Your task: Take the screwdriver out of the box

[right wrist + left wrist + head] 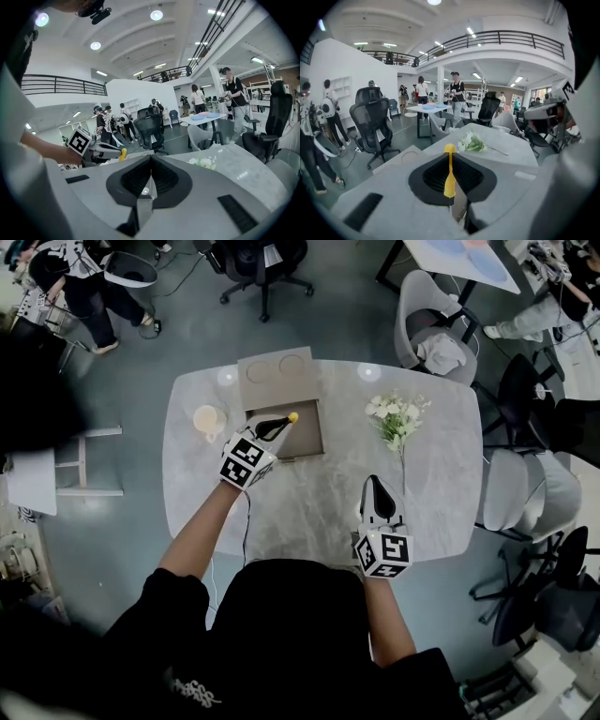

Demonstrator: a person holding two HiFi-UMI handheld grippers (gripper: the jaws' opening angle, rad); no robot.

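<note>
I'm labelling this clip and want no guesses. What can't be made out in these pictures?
- Shaft and tip of the screwdriver: the head view shows only a yellow end and the left gripper covers the rest. The left gripper view shows only the handle.
- Floor of the box: head view, partly hidden under the left gripper.
- The pale round thing beside the box: head view, too small to name.
</note>
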